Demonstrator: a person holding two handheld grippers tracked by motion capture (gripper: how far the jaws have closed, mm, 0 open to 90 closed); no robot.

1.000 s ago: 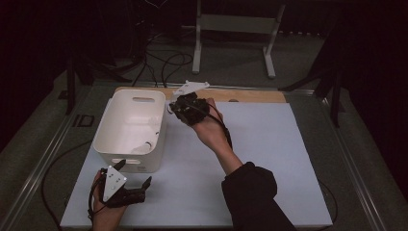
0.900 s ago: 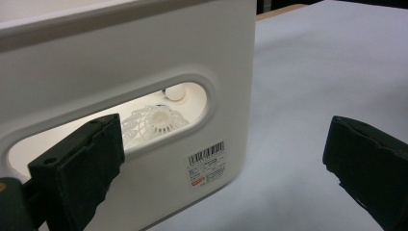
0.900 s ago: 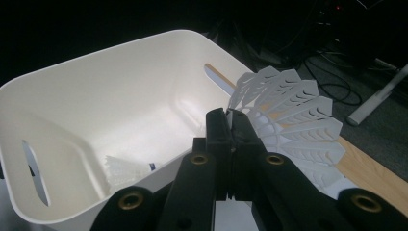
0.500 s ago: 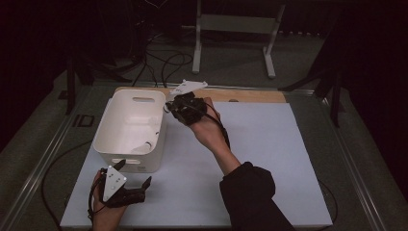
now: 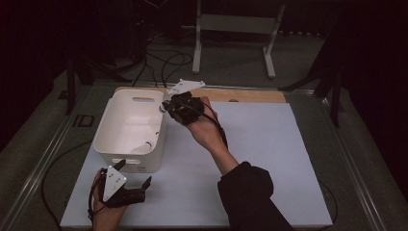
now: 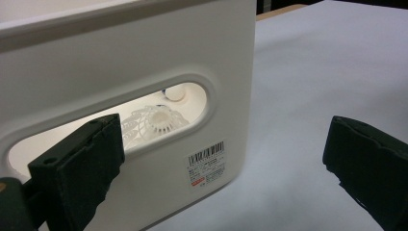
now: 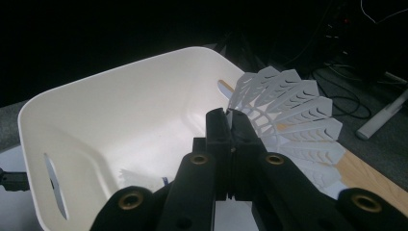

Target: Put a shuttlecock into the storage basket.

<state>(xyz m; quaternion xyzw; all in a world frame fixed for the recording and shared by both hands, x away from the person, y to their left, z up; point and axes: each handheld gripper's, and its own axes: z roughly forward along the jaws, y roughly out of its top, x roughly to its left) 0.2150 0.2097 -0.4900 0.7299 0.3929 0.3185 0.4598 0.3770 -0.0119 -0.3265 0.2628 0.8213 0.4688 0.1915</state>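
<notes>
Right gripper (image 7: pixel 230 126) pinching white plastic feather-skirt shuttlecock (image 7: pixel 288 113) by skirt, above right rim of white plastic bin (image 5: pixel 126 129) near worktop's far-left corner. Featherlight, crushable; better gripped at cork. Left gripper (image 5: pixel 126 184) spread, idle.

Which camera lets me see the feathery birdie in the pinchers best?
The right gripper view: the shuttlecock fans out big and sharp, pinched in the right gripper above the white bin. The high view shows it tiny. The left gripper view shows another inside the bin.

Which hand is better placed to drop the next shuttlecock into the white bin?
Right: the right gripper holds a shuttlecock at the white bin rim; the left gripper waits open outside it.
</notes>
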